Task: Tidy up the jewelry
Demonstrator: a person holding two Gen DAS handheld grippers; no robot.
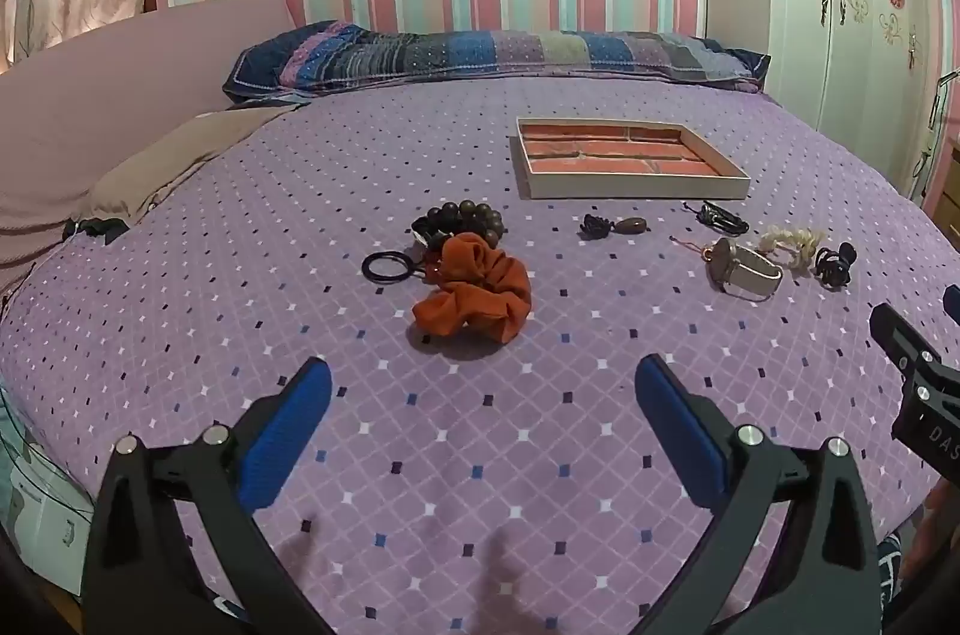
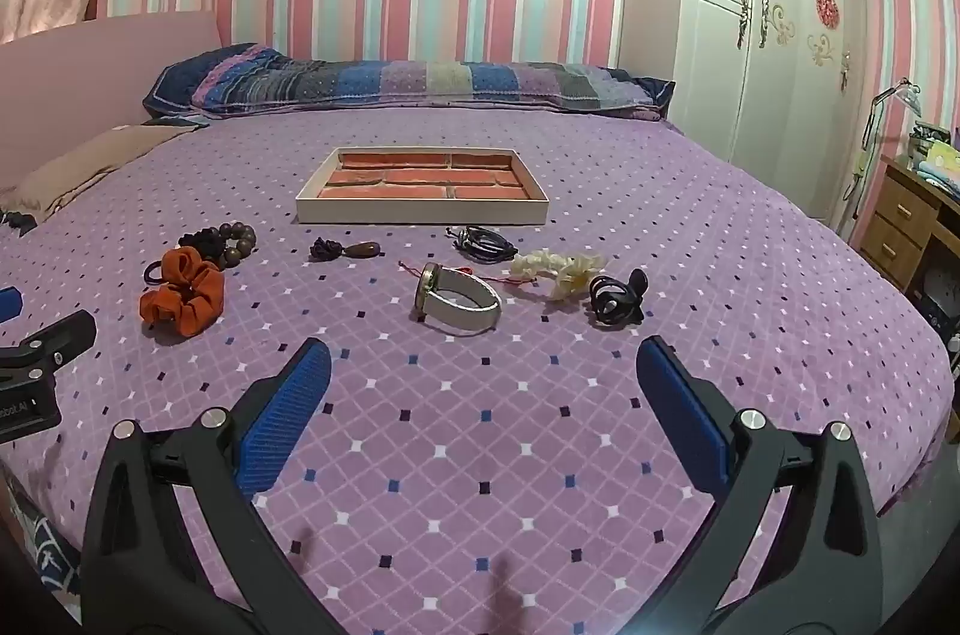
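Note:
A shallow tray (image 1: pixel 636 186) (image 2: pixel 420 213) with a brick-pattern floor lies on the purple bed. In front of it lie an orange scrunchie (image 1: pixel 474 296) (image 2: pixel 183 296), a dark bead bracelet (image 1: pixel 465 218) (image 2: pixel 231 239), a black hair tie (image 1: pixel 390 267), a brown pendant (image 1: pixel 615 225) (image 2: pixel 348 249), a black cord bracelet (image 1: pixel 723 216) (image 2: pixel 483 239), a white-strap watch (image 1: pixel 744 266) (image 2: pixel 459 302), a cream scrunchie (image 1: pixel 789 242) (image 2: pixel 558 269) and a black clip (image 1: pixel 834 263) (image 2: pixel 618 299). My left gripper (image 1: pixel 483 383) is open, short of the orange scrunchie. My right gripper (image 2: pixel 483 365) is open, short of the watch.
A patterned pillow (image 1: pixel 492 53) (image 2: pixel 408 86) lies along the striped wall behind the tray. A white wardrobe (image 2: pixel 762 35) stands at the right, with a wooden desk (image 2: pixel 906 221) beyond the bed's right edge. A tan cloth (image 1: pixel 180 161) lies at the left.

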